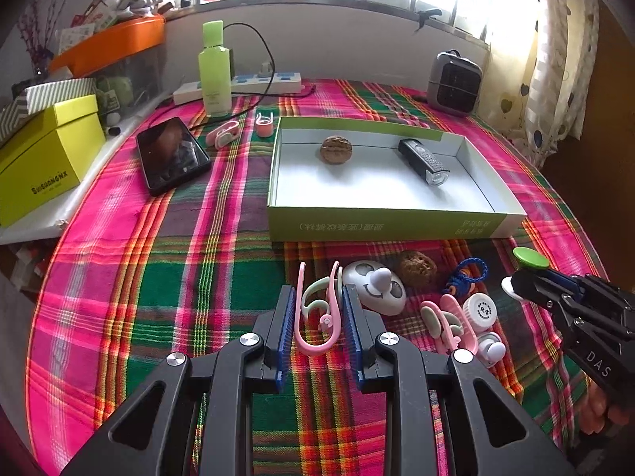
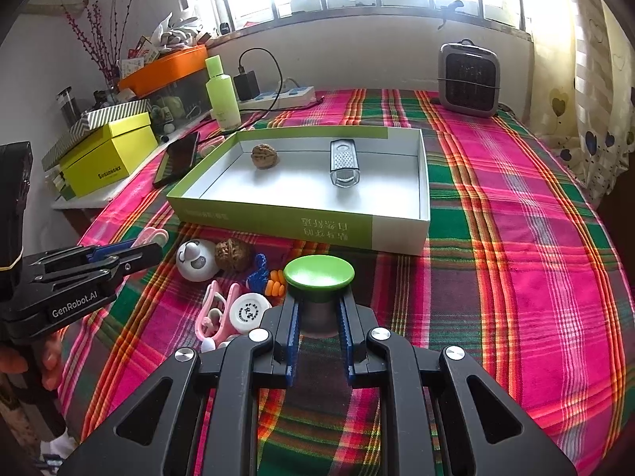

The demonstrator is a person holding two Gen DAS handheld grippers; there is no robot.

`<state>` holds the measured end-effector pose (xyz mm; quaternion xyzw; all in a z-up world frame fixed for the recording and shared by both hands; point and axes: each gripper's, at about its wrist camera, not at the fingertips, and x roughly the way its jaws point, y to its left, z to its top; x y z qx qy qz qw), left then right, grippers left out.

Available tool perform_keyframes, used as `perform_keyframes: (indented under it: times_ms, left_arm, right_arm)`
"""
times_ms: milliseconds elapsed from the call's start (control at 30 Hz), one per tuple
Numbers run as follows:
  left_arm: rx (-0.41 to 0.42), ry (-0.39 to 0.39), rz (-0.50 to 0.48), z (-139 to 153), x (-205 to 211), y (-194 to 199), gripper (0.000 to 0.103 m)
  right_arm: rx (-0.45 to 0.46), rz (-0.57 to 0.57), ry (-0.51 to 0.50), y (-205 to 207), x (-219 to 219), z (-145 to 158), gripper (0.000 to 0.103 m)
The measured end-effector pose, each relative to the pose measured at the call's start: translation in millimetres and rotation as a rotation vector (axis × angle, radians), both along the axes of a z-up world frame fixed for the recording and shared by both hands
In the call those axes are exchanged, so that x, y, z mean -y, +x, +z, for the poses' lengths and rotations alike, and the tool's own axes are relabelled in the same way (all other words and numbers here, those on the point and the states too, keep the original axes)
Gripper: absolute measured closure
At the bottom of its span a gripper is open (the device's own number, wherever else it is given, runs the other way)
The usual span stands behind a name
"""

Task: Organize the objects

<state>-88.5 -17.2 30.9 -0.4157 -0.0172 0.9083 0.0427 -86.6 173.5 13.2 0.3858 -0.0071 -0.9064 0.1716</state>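
Note:
My left gripper (image 1: 319, 297) is shut on a pink clip (image 1: 317, 317) with a pale green inner hook, held above the plaid cloth. My right gripper (image 2: 319, 305) is shut on the stem of a green-capped object (image 2: 319, 271). The same green-capped object (image 1: 530, 258) shows at the right of the left wrist view. Ahead stands a shallow green-and-white box (image 1: 387, 226) holding a walnut (image 1: 336, 150) and a small black flashlight (image 1: 424, 162). In front of the box lie a white panda toy (image 1: 375, 287), another walnut (image 1: 417, 269), a blue cord (image 1: 468, 273), more pink clips (image 1: 446, 325) and a white round cap (image 1: 479, 311).
A phone (image 1: 170, 154), a green bottle (image 1: 214, 71), a power strip (image 1: 246, 85) and two small pink clips (image 1: 264, 123) lie beyond the box on the left. A yellow box (image 1: 43, 158) sits far left, a small heater (image 1: 454, 83) at the back right.

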Motion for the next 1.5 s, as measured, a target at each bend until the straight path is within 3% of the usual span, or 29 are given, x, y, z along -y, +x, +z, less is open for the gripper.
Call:
perform_keyframes:
  times_ms: [733, 1500]
  left_arm:
    - [-0.064, 0.010, -0.062, 28.5, -21.6, -20.2, 0.081]
    - [-0.055, 0.057, -0.099, 30.7, -33.8, -88.0, 0.081]
  right_arm:
    - [-0.074, 0.000, -0.007, -10.9, 0.2, 26.1, 0.085]
    - [-0.083, -0.023, 0.020, -75.4, -7.1, 32.7, 0.085]
